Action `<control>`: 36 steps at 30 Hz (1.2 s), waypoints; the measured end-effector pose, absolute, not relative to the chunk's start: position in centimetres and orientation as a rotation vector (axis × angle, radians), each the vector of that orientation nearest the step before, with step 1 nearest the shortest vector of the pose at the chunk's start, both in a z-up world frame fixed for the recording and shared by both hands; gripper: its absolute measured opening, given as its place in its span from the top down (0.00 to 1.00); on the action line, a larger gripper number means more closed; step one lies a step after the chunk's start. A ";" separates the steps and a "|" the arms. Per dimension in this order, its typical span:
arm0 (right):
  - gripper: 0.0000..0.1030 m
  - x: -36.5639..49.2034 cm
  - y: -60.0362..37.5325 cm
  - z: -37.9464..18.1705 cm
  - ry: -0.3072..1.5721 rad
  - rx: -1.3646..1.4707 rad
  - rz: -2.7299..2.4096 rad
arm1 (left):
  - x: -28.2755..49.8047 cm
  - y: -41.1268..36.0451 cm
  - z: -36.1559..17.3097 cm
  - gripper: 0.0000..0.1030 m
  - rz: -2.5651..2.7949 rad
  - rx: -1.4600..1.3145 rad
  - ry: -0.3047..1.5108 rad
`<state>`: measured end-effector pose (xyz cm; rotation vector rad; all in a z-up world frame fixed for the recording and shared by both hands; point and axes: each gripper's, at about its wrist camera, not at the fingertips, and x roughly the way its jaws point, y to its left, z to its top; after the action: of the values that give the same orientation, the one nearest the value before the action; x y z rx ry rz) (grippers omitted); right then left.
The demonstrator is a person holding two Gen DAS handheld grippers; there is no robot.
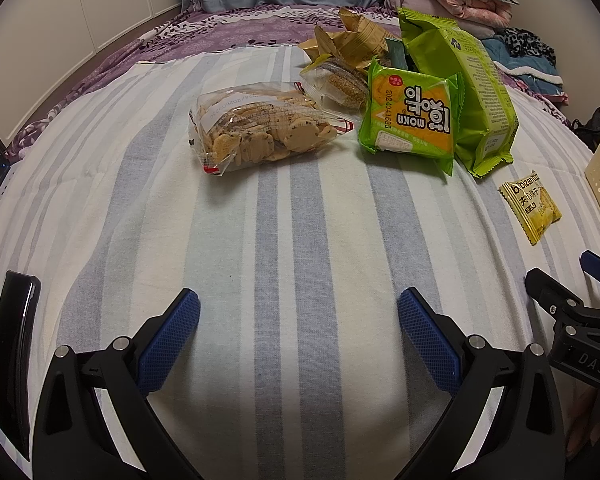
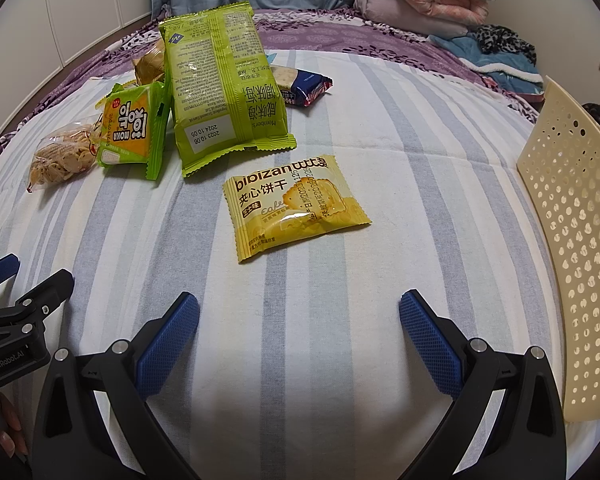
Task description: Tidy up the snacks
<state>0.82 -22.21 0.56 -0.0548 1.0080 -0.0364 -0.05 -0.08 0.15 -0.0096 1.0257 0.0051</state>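
Note:
Snacks lie on a striped bed sheet [image 1: 300,240]. A clear bag of small biscuits [image 1: 260,126] is ahead of my left gripper [image 1: 299,312], which is open and empty. Right of it are a green-and-orange MOKA pack [image 1: 412,120], a tall green bag [image 1: 468,92] and brown wrappers [image 1: 352,40]. A yellow bibizan cracker packet [image 2: 296,204] lies just ahead of my right gripper [image 2: 299,312], also open and empty. In the right wrist view the tall green bag [image 2: 228,88], the MOKA pack [image 2: 130,132] and a dark blue cracker packet [image 2: 300,84] sit further back.
A cream perforated basket [image 2: 572,240] stands at the right edge of the bed. Folded clothes and blankets [image 2: 440,4] are piled at the back right. A black phone-like object [image 1: 14,356] lies at the far left. White cupboards [image 1: 80,20] line the left wall.

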 end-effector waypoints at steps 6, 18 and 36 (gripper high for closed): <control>0.05 0.7 -22.4 0.5 1.010 -0.055 -0.036 | 0.1 -0.3 0.3 0.02 0.005 -0.009 1.026; 0.05 0.8 -22.1 0.6 1.011 -0.060 -0.042 | 0.3 -0.4 0.3 0.02 0.007 -0.004 1.033; 0.05 0.2 -22.4 1.7 0.990 -0.032 0.034 | 0.0 0.2 1.0 0.02 0.000 -0.018 1.037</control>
<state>0.17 -22.35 1.69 -0.0323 0.9895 0.0341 -0.02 0.23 1.02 -0.0178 1.0368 -0.0004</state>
